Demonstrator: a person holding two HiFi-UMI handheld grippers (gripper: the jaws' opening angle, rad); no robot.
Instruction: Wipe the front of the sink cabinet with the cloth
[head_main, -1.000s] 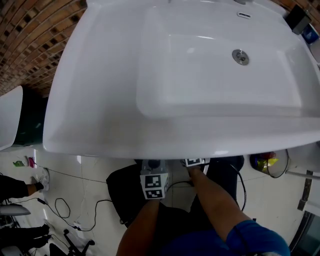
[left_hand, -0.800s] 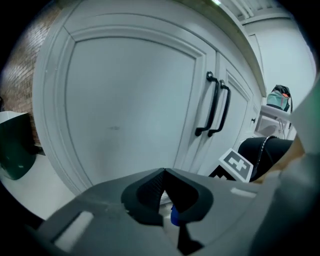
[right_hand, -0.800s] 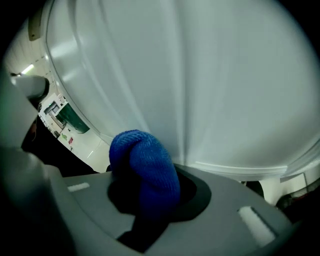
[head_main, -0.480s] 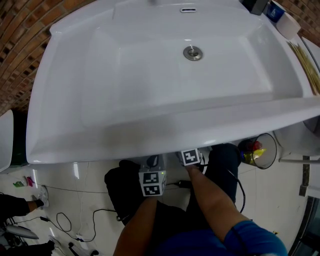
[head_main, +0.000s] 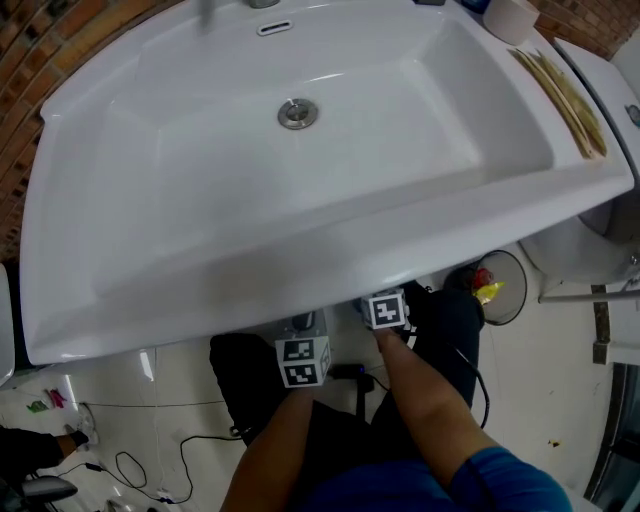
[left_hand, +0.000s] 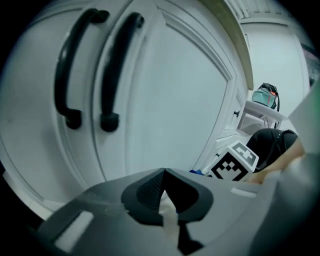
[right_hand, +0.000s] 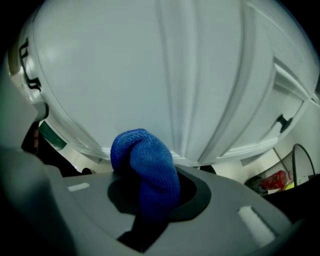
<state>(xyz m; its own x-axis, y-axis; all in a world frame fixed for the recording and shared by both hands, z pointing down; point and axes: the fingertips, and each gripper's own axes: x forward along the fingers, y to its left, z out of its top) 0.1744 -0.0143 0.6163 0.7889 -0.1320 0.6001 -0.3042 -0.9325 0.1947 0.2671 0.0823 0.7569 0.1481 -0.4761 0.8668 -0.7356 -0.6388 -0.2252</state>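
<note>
The white sink (head_main: 200, 200) fills the head view and hides the cabinet front below it. Both grippers reach under its front rim; only the left marker cube (head_main: 303, 362) and the right marker cube (head_main: 387, 310) show. In the left gripper view my left gripper (left_hand: 164, 172) is shut with nothing in it, facing the white cabinet doors (left_hand: 170, 90) and their two black handles (left_hand: 72, 65). In the right gripper view my right gripper (right_hand: 145, 187) is shut on the blue cloth (right_hand: 142, 155), which bulges out toward a white cabinet door panel (right_hand: 150, 75) close ahead.
A wire waste bin (head_main: 492, 283) stands on the floor to the right of the cabinet and appears as the wire bin (right_hand: 282, 177) in the right gripper view. A black bag (head_main: 240, 375) and cables (head_main: 150, 445) lie on the floor at the left. A white appliance (head_main: 590, 240) stands at the right.
The head view has swung, so the sink and its drain now sit further left and lower in frame. Both grippers stay under the sink's front rim, hardly shifted relative to each other.
</note>
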